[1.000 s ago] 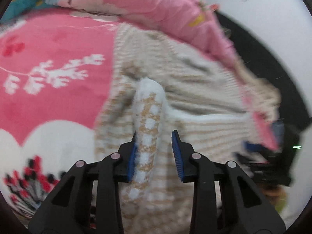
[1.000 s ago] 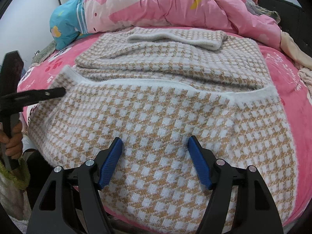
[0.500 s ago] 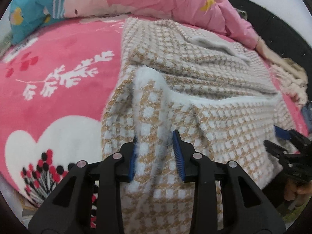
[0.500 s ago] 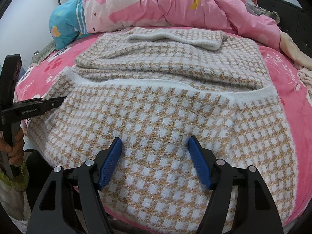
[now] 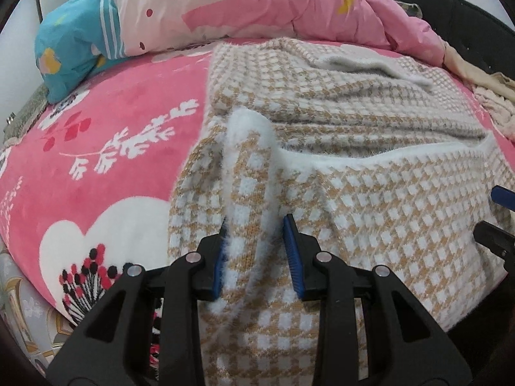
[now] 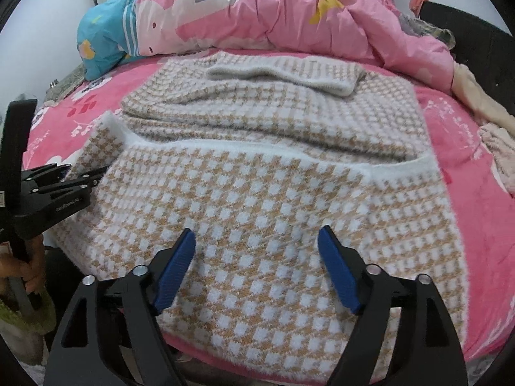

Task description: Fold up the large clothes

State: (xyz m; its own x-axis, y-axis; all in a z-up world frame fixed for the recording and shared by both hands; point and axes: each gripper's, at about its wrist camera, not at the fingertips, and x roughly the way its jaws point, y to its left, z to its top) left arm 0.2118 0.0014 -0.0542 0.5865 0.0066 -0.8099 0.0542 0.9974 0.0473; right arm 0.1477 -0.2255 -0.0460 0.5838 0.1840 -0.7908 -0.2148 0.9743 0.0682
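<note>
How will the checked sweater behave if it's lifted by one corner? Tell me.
Probably floppy: the checked sweater already sags over the bed edge, and the fold between the left gripper pads bunches into a soft ridge. Its fuzzy knit looks grippy, so slipping seems unlikely. It looks thick, so fairly heavy for cloth; expect the rest to drag.

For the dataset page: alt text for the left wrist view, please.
The left gripper pinches a raised fold of a tan-and-white checked sweater spread on a pink floral bedspread. A pink and teal duvet is bunched behind.
</note>
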